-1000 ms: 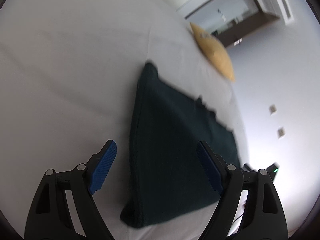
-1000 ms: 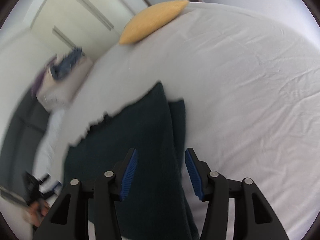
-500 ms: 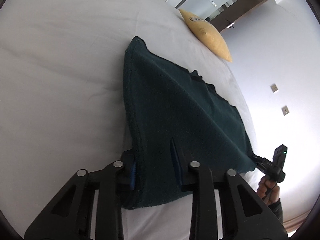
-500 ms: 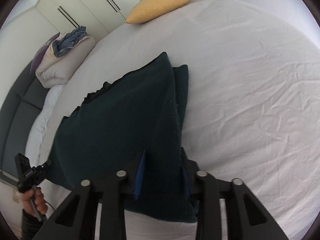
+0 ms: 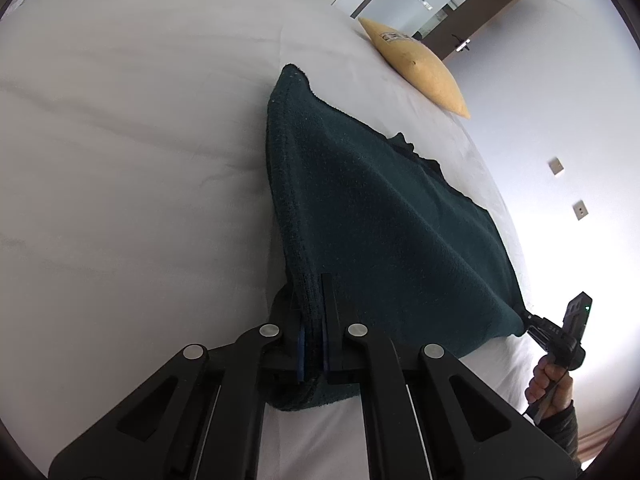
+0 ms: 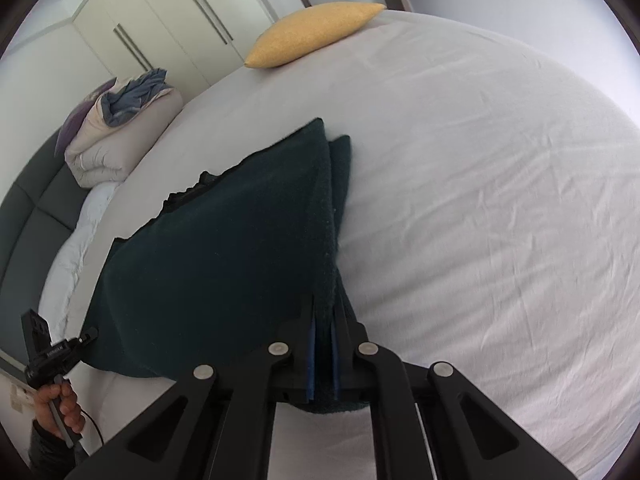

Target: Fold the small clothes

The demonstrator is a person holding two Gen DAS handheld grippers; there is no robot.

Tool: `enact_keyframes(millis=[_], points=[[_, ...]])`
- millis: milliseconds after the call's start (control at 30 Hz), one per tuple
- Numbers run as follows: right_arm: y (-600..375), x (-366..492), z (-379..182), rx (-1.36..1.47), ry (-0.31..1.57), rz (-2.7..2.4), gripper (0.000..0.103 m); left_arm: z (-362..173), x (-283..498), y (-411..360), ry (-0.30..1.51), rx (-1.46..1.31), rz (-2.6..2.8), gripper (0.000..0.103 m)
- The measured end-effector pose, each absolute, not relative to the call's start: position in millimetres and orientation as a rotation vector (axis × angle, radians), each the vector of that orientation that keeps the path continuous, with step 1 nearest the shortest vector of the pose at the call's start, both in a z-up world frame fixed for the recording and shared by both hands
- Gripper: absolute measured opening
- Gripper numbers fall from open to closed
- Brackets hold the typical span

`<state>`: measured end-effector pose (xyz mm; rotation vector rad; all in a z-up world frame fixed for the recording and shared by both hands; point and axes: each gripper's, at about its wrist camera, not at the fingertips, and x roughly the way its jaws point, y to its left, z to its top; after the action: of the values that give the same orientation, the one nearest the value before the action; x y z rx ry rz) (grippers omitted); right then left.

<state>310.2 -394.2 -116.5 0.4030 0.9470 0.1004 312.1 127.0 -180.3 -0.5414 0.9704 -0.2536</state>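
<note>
A dark green fleece garment (image 5: 380,220) lies on the white bed sheet (image 5: 140,160), its near edge raised. My left gripper (image 5: 312,300) has its jaws closing, and the pads press on the ribbed hem at the garment's near left corner. In the right wrist view the same garment (image 6: 224,240) spreads away to the left. My right gripper (image 6: 325,308) is closing too, its blue pads (image 6: 311,344) pinching the layered right corner. Each view shows the other gripper, held in a hand, at the garment's opposite near corner (image 5: 560,332) (image 6: 52,352).
A yellow pillow (image 6: 316,32) rests at the far end of the bed. A folded duvet (image 6: 120,136) with blue cloth on top sits at the far left by a dark padded headboard (image 6: 28,216). Wrinkled white sheet (image 6: 480,200) stretches to the right. Wardrobe doors stand behind.
Both grippers moved in over the garment's near corners and went from wide open to clamped on the cloth. The near edge now rises off the sheet between them.
</note>
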Motion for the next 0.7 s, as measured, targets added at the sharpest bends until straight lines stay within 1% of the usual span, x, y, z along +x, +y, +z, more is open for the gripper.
enact_keyframes(millis=[233, 433, 700], points=[[-412.0, 290.9, -127.8, 0.502, 0.938, 0.079, 0.006, -192.8, 297.1, 132.0, 0.985, -0.556, -0.246, 0.003], [-415.6, 282.8, -137.1, 0.523, 0.937, 0.076, 0.006, -201.7, 300.5, 133.7, 1.002, -0.579, -0.251, 0.003], [-411.2, 292.6, -135.4, 0.507, 0.942, 0.067, 0.006, -198.3, 289.1, 135.2, 0.984, -0.59, -0.237, 0.003]])
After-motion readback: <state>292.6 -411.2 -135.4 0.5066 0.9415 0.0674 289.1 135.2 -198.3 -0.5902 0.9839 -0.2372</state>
